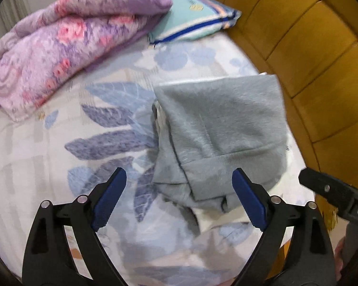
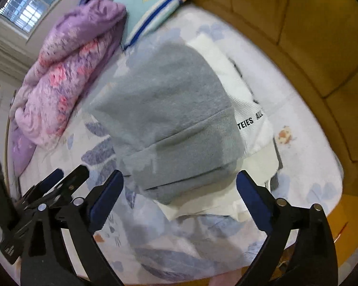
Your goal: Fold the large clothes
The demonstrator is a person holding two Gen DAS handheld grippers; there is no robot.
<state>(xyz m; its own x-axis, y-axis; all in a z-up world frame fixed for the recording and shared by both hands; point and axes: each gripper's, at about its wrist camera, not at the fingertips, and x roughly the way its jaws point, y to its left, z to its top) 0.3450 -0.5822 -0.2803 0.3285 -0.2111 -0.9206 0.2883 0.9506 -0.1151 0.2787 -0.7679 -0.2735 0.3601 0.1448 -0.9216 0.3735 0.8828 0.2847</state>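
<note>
Between the spread blue pads of the left gripper (image 1: 179,197) sits the near edge of a folded grey sweater (image 1: 222,128). Its jaws are wide apart and hold nothing. The sweater lies flat on a bed sheet (image 1: 59,143) with big blue leaves on it. Its thick cuff band is the part closest to the jaws. Off to the right of those jaws, the tip of the right gripper (image 1: 322,186) pokes into view. From the right wrist view, that gripper's jaws (image 2: 180,196) are also wide apart and hold nothing, and the sweater fills the space just past them. Under the sweater is a white cloth (image 2: 241,88) with black letters, sticking out on the right side. Far past the jaws, to the left, is a fluffy purple and pink blanket (image 1: 66,43). Beside it rests a folded teal cloth (image 1: 195,16) with a blue stripe. A yellow padded headboard (image 1: 310,47) curves along the right.
</note>
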